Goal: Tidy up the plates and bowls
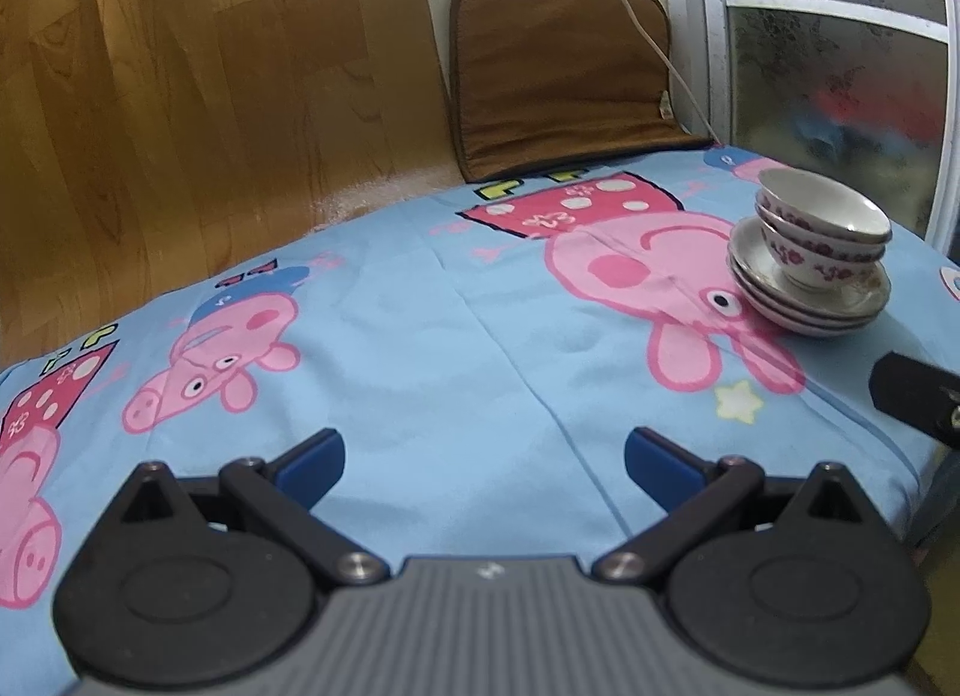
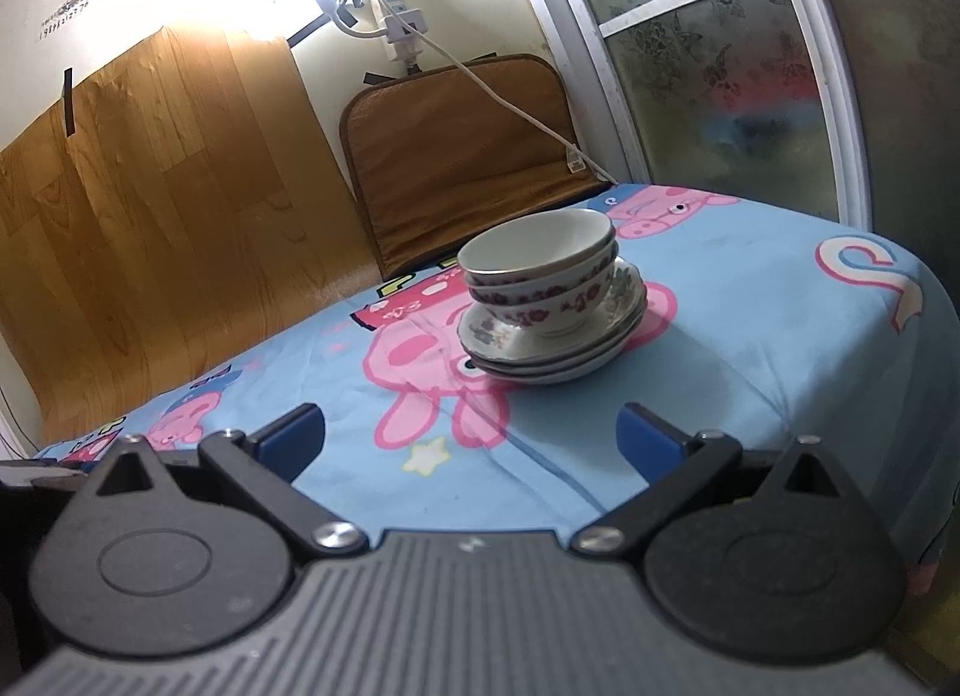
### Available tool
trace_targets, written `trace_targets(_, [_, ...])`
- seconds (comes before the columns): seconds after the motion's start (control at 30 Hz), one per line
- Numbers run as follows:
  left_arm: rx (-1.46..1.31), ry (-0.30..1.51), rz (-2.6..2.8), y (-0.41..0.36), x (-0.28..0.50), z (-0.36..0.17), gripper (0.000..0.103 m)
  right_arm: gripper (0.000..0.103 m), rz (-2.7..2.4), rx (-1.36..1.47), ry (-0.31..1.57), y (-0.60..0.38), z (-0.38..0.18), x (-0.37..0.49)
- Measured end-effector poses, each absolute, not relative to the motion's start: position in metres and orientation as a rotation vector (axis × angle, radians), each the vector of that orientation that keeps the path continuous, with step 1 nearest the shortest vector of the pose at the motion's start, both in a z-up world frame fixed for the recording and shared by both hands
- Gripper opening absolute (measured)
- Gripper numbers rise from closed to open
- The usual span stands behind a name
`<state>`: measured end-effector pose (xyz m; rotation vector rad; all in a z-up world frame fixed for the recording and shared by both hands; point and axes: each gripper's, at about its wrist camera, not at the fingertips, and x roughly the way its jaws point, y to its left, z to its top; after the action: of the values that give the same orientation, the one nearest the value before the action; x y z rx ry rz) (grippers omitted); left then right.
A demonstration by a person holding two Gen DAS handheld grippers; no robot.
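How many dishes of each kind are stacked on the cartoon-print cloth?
White ceramic bowls with purple floral bands: 3, nested
White ceramic plates with dark rims: 3, stacked beneath the bowls
Total: 6

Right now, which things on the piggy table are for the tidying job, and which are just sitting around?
For the job:
- stacked bowls
- stacked plates under them
- left gripper and right gripper, both open and empty

Just lying about:
- cartoon pig tablecloth
- brown cushion leaning on the wall
- power strip and its white cable
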<state>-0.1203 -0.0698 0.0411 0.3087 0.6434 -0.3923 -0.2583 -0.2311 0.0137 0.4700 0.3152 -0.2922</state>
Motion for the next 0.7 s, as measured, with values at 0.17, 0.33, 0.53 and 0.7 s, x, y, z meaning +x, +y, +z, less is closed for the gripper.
trace_targets(0.17, [0.327, 0.642, -0.398, -0.0714, -0.1235, 0.0413, 0.103, 0.103, -0.294, 0.471, 0.308, -0.231, 0.014, -0.2588])
trace_targets(0.33, [0.329, 0.639, -0.397, -0.0713, -0.1251, 0.0431, 0.103, 0.103, -0.295, 0.471, 0.302, -0.2312, 0.0148, -0.2598])
trace_targets(0.53, [0.343, 0.637, -0.4, -0.073, -0.1277, 0.0441, 0.103, 0.103, -0.294, 0.471, 0.297, -0.2313, 0.0161, -0.2597])
trace_targets(0.7, [0.338, 0.638, -0.407, -0.0733, -0.1286, 0.0462, 0.103, 0.103, -0.297, 0.471, 0.291, -0.2307, 0.017, -0.2607])
